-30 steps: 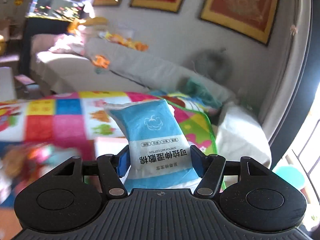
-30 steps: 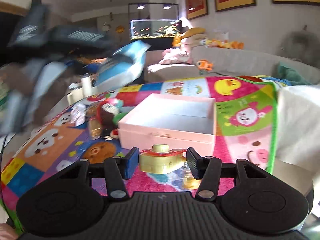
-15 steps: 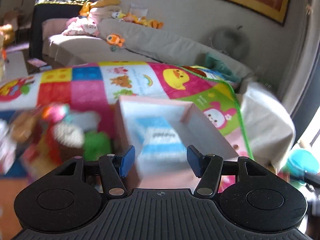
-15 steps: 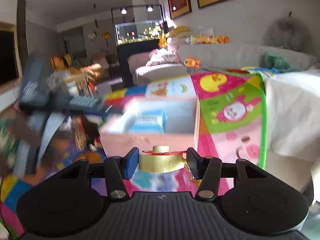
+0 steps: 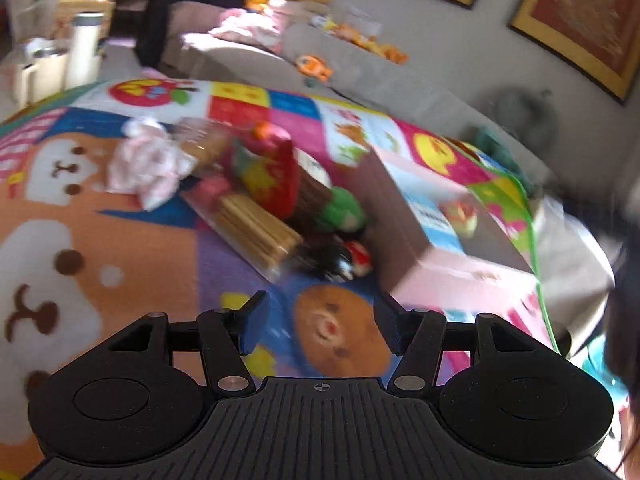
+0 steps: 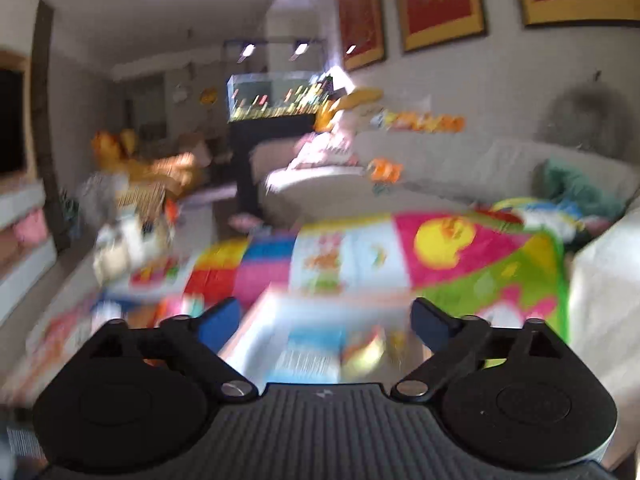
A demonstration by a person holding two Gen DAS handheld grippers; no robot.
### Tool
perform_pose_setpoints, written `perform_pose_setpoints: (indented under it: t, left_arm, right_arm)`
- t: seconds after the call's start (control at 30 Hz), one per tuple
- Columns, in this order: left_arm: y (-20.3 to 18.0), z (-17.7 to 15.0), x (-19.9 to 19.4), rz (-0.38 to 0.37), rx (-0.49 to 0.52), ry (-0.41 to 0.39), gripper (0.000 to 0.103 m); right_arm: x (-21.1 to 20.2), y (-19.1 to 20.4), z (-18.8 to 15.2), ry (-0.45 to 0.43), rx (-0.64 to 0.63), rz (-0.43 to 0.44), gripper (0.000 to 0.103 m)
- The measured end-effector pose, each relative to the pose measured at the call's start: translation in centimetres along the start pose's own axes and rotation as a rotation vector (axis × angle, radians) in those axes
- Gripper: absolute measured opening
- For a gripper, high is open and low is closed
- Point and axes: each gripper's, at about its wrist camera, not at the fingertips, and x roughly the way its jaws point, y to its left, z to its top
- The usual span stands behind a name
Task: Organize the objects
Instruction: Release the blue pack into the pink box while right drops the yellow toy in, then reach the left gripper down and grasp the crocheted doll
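Observation:
A pink open box [image 5: 452, 280] stands on the colourful play mat [image 5: 120, 248]. Inside it lie a blue wet-cotton pack [image 5: 436, 220] and a yellow-red toy [image 5: 462, 216]. My left gripper [image 5: 320, 324] is open and empty, low over the mat, left of the box. My right gripper [image 6: 324, 320] is open wide and empty, just above the box [image 6: 320, 312], with the blue pack [image 6: 312, 354] and the yellow toy [image 6: 370, 350] below it. Both views are blurred.
Left of the box lies a pile: a red-and-green plush [image 5: 280, 176], a pack of sticks [image 5: 252, 224], a pink-white bundle [image 5: 148, 164] and a small black-red toy [image 5: 344, 260]. A grey sofa [image 6: 460, 168] stands behind. White cups [image 5: 52, 64] stand at the far left.
My left gripper let the blue pack go into the box and swung left toward the pile. My right gripper opened and released the yellow toy into the box.

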Motion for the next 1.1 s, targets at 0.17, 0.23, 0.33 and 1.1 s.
perform_pose_setpoints:
  t: [0.17, 0.23, 0.33, 1.1]
  left_arm:
    - [0.3, 2.7, 0.9, 0.016, -0.068, -0.07, 0.062]
    - [-0.4, 4.5, 1.9, 0.026, -0.06, -0.106, 0.062]
    - [-2.0, 8.0, 3.7, 0.064, 0.006, -0.18, 0.062]
    - [-3.9, 11.8, 15.3, 0.105, 0.522, 0.408, 0.023]
  right_arm:
    - [-0.3, 3.3, -7.4, 0.11, -0.064, 0.022, 0.094]
    - [-0.5, 4.1, -9.1, 0.12, -0.054, 0.036, 0.094]
    - [-0.6, 4.4, -10.4, 0.113, -0.025, 0.05, 0.094]
    - [-1.2, 2.3, -10.6, 0.051, 0.136, 0.062, 0.103]
